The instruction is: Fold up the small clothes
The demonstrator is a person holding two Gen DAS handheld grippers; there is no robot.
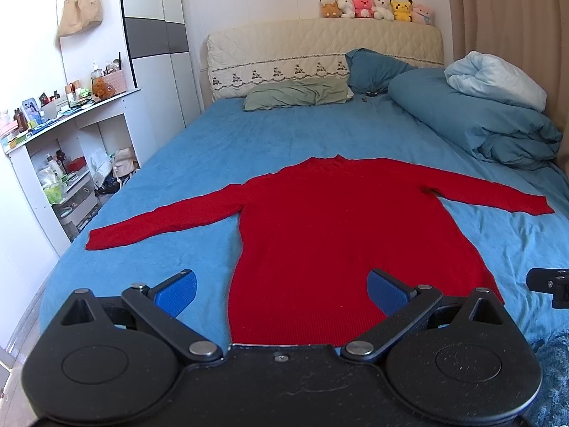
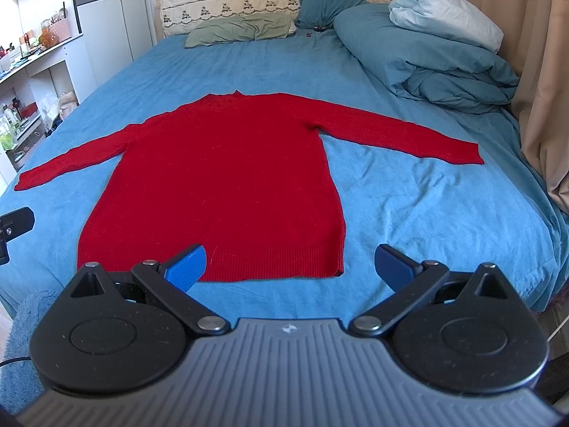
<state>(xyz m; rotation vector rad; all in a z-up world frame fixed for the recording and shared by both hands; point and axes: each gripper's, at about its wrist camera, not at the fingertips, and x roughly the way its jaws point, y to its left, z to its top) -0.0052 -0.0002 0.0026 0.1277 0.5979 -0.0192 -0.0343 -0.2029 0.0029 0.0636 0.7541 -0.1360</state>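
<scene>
A red long-sleeved sweater (image 1: 320,220) (image 2: 220,170) lies flat on the blue bed sheet (image 1: 220,142) (image 2: 409,206), both sleeves spread sideways, collar toward the headboard, hem nearest me. My left gripper (image 1: 282,290) is open above the hem's left part, its blue pads wide apart with nothing between them. My right gripper (image 2: 290,267) is open over the hem's right corner, also holding nothing. Each gripper's edge shows in the other's view, the right gripper (image 1: 549,284) at far right and the left gripper (image 2: 14,227) at far left.
A folded blue duvet (image 1: 473,114) (image 2: 426,53) with a pale blanket on top fills the bed's right side. A green pillow (image 1: 298,94) and plush toys (image 1: 377,7) sit by the headboard. White shelves (image 1: 53,131) with clutter stand left; curtains (image 2: 540,71) hang right.
</scene>
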